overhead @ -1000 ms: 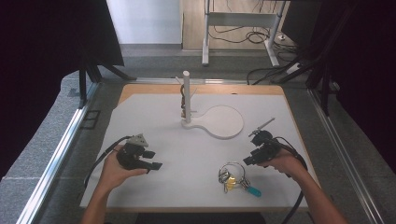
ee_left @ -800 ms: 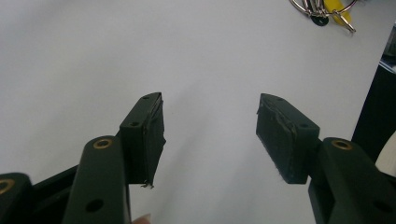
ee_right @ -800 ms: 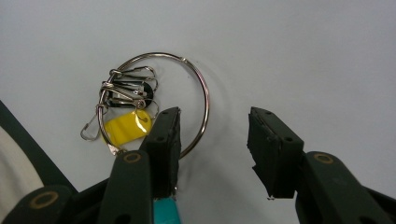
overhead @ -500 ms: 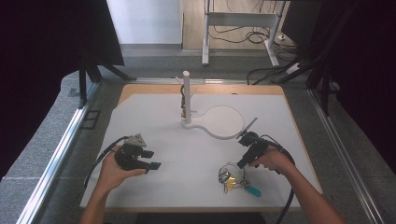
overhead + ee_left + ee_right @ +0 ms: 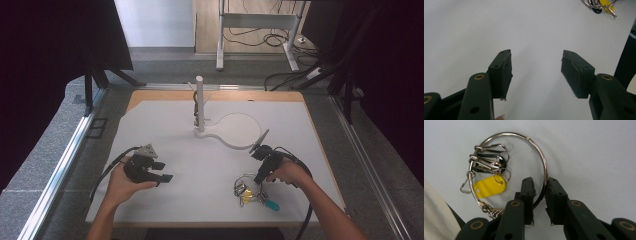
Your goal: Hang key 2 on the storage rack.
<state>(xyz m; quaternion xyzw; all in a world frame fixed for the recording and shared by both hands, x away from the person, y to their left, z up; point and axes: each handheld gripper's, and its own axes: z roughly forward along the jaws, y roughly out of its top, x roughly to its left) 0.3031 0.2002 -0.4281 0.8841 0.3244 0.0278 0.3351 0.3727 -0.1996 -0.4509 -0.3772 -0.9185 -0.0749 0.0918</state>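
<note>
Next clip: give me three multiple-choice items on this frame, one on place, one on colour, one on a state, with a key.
1. Where does the key ring lie on the table?
A. Near edge, by the right gripper
B. At the foot of the white post
C. Beside the left gripper

2. What colour is the tag on the ring in the right gripper view?
A. Red
B. Yellow
C. White

3. How do the left gripper's jaws stand?
A. Clamped on the ring
C. Shut with nothing in them
B. Apart, with only bare table between them

Key: 1 A, the high view shows the ring at the near edge under the right gripper, far from the post. 2 B, the tag is plainly yellow. 3 B, the left gripper view shows a wide gap with white table behind it.
</note>
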